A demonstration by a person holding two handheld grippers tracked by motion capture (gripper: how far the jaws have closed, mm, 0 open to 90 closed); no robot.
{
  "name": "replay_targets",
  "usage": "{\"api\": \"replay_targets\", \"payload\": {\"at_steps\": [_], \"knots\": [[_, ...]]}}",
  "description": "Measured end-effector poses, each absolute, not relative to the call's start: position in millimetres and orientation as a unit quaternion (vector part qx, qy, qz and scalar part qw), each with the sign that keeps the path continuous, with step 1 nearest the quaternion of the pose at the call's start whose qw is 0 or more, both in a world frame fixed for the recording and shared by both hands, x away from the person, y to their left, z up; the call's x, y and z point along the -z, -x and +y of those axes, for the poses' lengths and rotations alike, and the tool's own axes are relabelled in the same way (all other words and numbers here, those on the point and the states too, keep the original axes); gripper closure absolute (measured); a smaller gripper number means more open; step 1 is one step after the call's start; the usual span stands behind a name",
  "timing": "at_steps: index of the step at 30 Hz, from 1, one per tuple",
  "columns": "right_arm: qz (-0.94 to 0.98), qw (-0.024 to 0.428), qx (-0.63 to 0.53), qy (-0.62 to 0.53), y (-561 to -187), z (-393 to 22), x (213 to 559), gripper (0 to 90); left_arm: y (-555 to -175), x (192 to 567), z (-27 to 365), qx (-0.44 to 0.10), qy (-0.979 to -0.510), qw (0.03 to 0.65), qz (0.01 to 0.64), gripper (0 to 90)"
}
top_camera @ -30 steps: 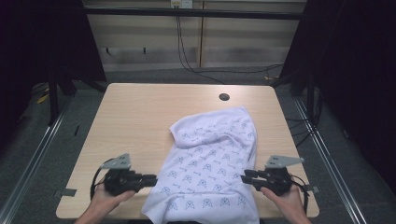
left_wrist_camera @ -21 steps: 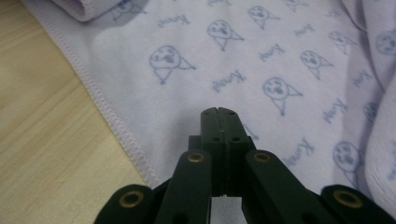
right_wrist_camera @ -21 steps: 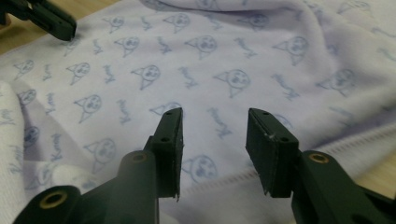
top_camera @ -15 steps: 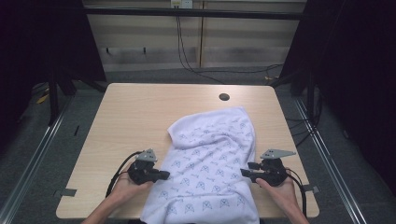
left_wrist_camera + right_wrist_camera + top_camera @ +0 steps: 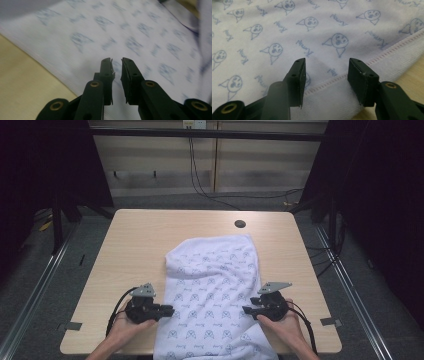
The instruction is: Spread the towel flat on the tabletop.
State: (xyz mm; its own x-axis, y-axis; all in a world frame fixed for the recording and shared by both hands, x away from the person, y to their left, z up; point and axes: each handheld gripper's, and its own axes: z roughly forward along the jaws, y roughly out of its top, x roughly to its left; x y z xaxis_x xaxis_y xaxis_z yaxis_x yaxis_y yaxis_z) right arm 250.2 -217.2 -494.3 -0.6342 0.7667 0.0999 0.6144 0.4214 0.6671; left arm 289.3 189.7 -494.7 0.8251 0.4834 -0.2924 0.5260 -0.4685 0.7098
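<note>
Pale wooden bench (image 5: 145,245), dark-walled bay behind, cables hanging at the far wall.

Item: left tool (image 5: 169,310), near-left part of the bench, held in a hand, pointing inward at the towel's left border. In the left gripper view (image 5: 116,67) its jaws stand a narrow slit apart, having just been opening, over printed cloth; nothing is pinched between them.

Item: right tool (image 5: 246,309), near-right part of the bench, pointing inward at the towel's right border. In the right gripper view (image 5: 325,72) its jaws stand about half open, having just been closing, straddling the stitched hem, pads not pressing on the cloth.

Item: towel (image 5: 215,290), white with a small blue print, lying down the middle of the bench from past the near edge, where it overhangs, toward the far edge; far end rumpled.

Item: round dark hole (image 5: 240,224), near the far edge, well apart from the towel.

Step in hand, as judged: taking hold of both side borders near the near edge. The next move calls for lowering each tool onto its hem and closing on a single layer, both evenly, before any lift or fold.
</note>
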Motion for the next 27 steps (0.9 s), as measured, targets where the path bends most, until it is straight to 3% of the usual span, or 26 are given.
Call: {"api": "replay_targets", "payload": {"at_steps": [1, 4, 6, 18, 22, 27], "knots": [[0.836, 0.111, -0.344, -0.413, -250.2, -217.2, 494.3, 61.7, -296.5, 497.6, 187.9, 0.018, -0.856, 0.417, 0.305, 78.5], [0.839, 0.146, -0.323, -0.413, -246.8, -217.5, 494.0, 78.8, -307.1, 504.3, 184.4, 0.014, -0.856, 0.416, 0.306, 81.7], [0.835, 0.144, -0.321, -0.423, -246.5, -221.4, 492.5, 87.6, -303.9, 503.4, 183.3, 0.007, -0.859, 0.412, 0.305, 82.5], [0.780, 0.146, -0.379, -0.476, -201.0, -289.4, 465.7, 89.4, -260.6, 499.1, 190.8, 0.039, -0.874, 0.398, 0.278, 82.3], [0.779, 0.141, -0.380, -0.479, -179.2, -300.3, 463.9, 89.2, -265.0, 499.1, 179.1, 0.045, -0.876, 0.397, 0.271, 82.1], [0.785, 0.142, -0.352, -0.490, -182.7, -301.9, 473.8, 88.5, -286.0, 498.4, 159.3, -0.012, -0.881, 0.389, 0.269, 82.2]]}}
